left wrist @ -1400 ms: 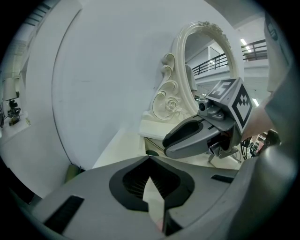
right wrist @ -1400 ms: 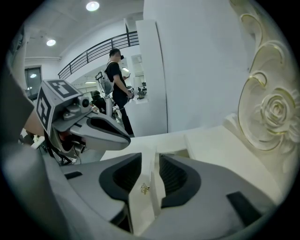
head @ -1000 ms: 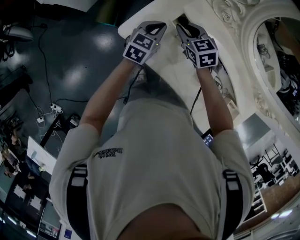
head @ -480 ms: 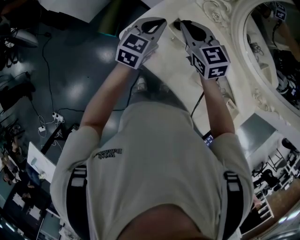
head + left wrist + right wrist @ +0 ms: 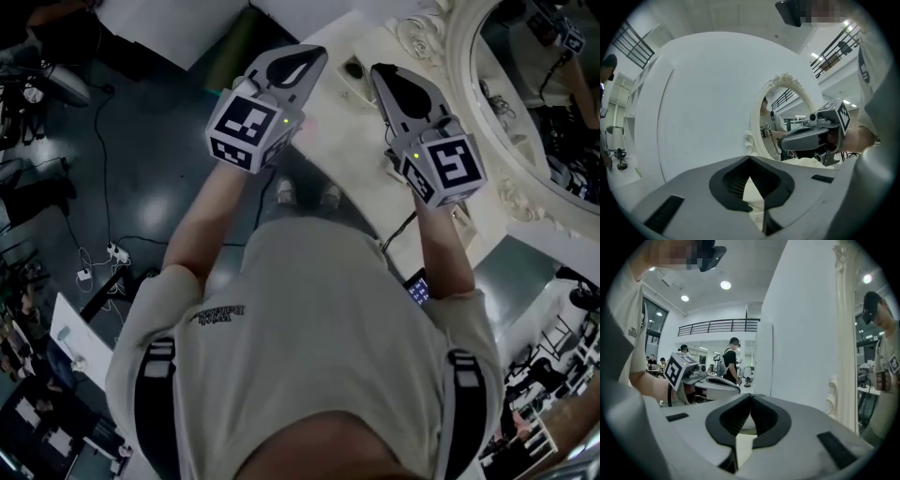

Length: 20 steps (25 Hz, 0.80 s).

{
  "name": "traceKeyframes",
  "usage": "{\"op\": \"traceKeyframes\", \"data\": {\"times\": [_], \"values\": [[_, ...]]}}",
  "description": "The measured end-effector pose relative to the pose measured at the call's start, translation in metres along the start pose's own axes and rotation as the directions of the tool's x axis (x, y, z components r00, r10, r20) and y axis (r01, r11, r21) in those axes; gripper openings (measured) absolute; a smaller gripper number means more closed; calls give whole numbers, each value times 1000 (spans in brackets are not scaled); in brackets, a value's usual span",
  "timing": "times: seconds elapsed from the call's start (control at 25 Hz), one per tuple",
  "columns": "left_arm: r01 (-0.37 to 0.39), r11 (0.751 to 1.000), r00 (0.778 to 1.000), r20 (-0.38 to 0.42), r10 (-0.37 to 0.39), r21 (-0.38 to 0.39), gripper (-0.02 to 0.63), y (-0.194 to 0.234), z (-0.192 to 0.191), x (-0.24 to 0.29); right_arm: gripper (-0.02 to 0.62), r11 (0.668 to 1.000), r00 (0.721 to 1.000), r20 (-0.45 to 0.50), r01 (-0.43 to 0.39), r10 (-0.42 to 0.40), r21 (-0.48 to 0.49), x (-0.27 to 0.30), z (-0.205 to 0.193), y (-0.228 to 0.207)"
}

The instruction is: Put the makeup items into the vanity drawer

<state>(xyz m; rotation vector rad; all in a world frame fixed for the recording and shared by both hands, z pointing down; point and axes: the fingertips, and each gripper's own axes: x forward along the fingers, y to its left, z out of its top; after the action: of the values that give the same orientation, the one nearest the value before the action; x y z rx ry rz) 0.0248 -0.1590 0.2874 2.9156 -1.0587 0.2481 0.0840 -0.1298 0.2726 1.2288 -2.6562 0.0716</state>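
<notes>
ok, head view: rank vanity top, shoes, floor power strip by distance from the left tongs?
From the left tongs:
1. Vanity top, just beneath, to the right.
2. Shoes, on the floor below.
3. Power strip, on the floor, far left.

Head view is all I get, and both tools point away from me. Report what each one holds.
Observer: The left gripper view shows the left tool shut, its tips meeting on nothing.
Operator: Now the right one.
Observer: The right tool has just been closing and is shut, with nothing between its jaws.
Operator: Tell me what stands ahead of it.
Observer: A white panel, with the carved mirror frame at its right.
</notes>
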Motion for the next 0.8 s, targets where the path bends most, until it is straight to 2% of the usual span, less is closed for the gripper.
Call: {"op": "traceKeyframes", "data": {"times": [0.2,0.44,0.64,0.8], "values": [[-19,999,998,57,18,28,14,-16,28,-34,6,1000,998,56,-13,14,-20,-29,26,24],[-38,999,994,106,34,33,14,-41,39,-73,5,1000,991,130,-18,20,-21,-58,37,54],[-48,997,991,128,41,52,14,-59,36,-99,5,998,989,146,-10,20,-67,-75,39,74],[-80,997,985,152,77,18,12,-63,38,-116,5,997,989,144,-32,42,-76,-82,37,89]]}}
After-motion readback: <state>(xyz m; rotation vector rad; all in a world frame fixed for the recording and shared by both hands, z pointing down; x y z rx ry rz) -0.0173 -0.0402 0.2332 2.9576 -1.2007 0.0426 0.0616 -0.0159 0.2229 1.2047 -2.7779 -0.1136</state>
